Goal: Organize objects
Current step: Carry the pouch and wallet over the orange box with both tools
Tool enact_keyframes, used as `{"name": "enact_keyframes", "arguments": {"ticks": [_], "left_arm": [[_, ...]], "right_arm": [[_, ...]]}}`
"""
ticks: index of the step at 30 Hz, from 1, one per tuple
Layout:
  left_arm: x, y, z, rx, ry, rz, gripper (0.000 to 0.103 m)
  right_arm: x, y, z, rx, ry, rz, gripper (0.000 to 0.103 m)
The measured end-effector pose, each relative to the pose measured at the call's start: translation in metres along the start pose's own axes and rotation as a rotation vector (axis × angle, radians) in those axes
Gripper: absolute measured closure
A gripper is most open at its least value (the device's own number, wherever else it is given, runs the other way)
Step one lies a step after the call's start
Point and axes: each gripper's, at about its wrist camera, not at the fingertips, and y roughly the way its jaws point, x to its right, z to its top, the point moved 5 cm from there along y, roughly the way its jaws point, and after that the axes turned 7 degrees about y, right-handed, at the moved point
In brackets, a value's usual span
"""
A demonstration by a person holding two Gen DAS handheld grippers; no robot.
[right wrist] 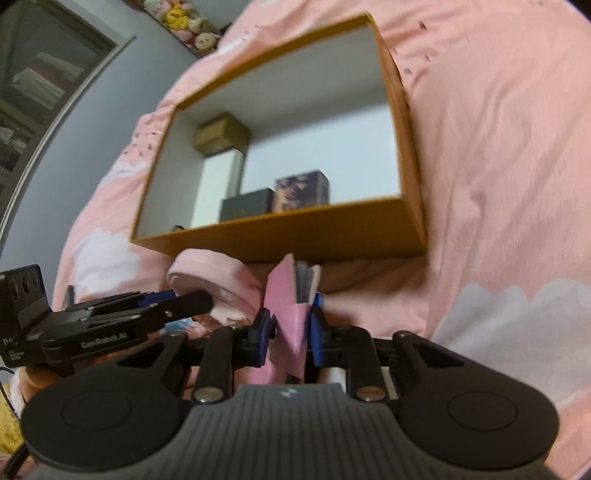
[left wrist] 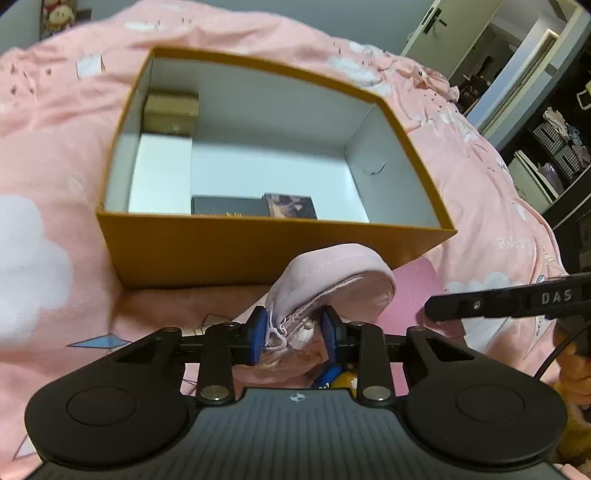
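1. Pink bedding (left wrist: pixel 55 155) printed with white clouds covers the whole work surface, and a grey wall with a row of plush toys (right wrist: pixel 184 22) rises behind it.
2. An open orange box (left wrist: pixel 258 251) with white inner walls sits on the bedding and serves as the landmark.
3. Inside the orange box, a gold box (left wrist: pixel 170 112) stands in the far left corner, with a white box (left wrist: pixel 162 177) just in front of it along the left wall.
4. Against the near wall of the orange box, a black box (left wrist: pixel 225 206) lies just beside a patterned box (left wrist: pixel 291 206) with a dark floral print; the two appear to touch.
5. The left gripper (left wrist: pixel 295 334) hovers in front of the orange box's near wall, its blue pads pressed onto the zipper end of a pink pouch (left wrist: pixel 332 280).
6. The pink pouch is lifted clear of the bedding, its rounded body pointing toward the orange box but outside it.
7. The right gripper (right wrist: pixel 290 332) is also in front of the orange box, to the right of the pouch, its pads pinching a pink booklet (right wrist: pixel 286 306).
8. The pink booklet stands upright between the pads, with pale pages fanning behind its cover, below the orange box's near wall.
9. In the right wrist view, one black finger of the left gripper overlaps the pouch, close beside the booklet.
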Motion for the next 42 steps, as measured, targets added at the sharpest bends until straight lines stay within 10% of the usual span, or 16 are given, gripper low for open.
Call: {"name": "enact_keyframes", "arguments": {"ticks": [21, 32, 42], "left_arm": [[0.02, -0.08, 0.077, 0.221, 0.008, -0.056, 0.069], [-0.03, -0.02, 0.15, 0.104, -0.097, -0.057, 0.07], [-0.075, 0.074, 0.15, -0.09, -0.222, -0.021, 0.07]], "right_arm": [[-0.074, -0.104, 0.047, 0.35, -0.184, 0.09, 0.086], [-0.061, -0.06, 0.118, 0.363, -0.107, 0.082, 0.086], [-0.034, 0.001, 0.151, 0.292, -0.031, 0.045, 0.086]]}}
